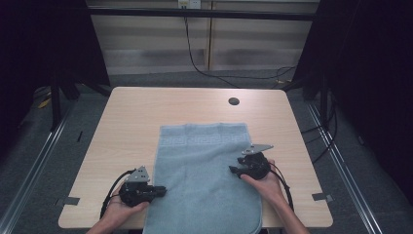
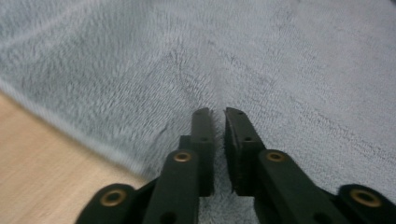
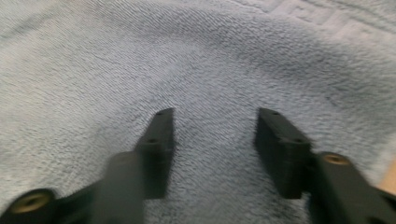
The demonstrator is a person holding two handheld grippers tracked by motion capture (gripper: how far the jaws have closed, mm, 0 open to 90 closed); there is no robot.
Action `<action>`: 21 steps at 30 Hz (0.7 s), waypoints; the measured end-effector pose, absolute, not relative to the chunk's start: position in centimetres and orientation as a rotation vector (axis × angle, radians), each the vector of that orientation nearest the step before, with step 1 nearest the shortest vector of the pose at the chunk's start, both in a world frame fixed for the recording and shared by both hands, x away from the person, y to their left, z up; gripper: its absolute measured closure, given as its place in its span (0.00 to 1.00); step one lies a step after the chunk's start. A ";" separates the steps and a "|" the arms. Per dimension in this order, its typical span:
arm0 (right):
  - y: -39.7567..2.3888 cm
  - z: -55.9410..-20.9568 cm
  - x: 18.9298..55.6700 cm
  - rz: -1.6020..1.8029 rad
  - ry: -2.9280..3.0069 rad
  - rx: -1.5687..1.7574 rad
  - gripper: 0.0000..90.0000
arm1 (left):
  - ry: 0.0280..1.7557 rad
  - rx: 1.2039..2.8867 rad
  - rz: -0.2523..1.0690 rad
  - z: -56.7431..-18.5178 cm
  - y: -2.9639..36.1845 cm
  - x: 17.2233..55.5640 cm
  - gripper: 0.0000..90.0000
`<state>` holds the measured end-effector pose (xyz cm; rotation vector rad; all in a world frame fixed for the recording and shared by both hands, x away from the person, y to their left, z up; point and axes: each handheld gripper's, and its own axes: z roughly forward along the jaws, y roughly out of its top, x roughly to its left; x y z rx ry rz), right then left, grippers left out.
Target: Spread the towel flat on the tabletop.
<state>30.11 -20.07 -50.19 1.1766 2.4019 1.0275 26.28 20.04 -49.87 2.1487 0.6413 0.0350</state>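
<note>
A: Where is the pale blue-grey terry towel [image 1: 207, 170] lying?

B: Flat on the light wooden table [image 1: 131, 117], running from about the middle of the table to its near edge, where the towel's rounded end hangs just over. A woven key-pattern band crosses the towel near its far end.

A: And the 2 black hand-held tongs?

B: The left tongs [image 1: 162, 190] sit at the towel's left edge, close to its near end, tips pointing in over the cloth. In the left gripper view [image 2: 218, 112] the 2 jaws stand almost together, just a thin slit between them, and the pile puckers into a small ridge right at their tips. I cannot tell whether any cloth is actually pinched.

A: The right one?

B: The right tongs [image 1: 233, 169] are over the towel's right side, a bit farther up the towel than the left pair. In the right gripper view [image 3: 212, 116] the jaws stand well apart, bare towel showing between them, nothing gripped.

A: Anything else on the table?

B: A round dark hole [image 1: 234, 101], beyond the towel's far right corner.
</note>
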 end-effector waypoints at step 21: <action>-20.1 -50.0 26.3 1.098 2.498 1.119 0.85 | 0.754 2.117 0.085 -50.8 20.1 30.9 0.81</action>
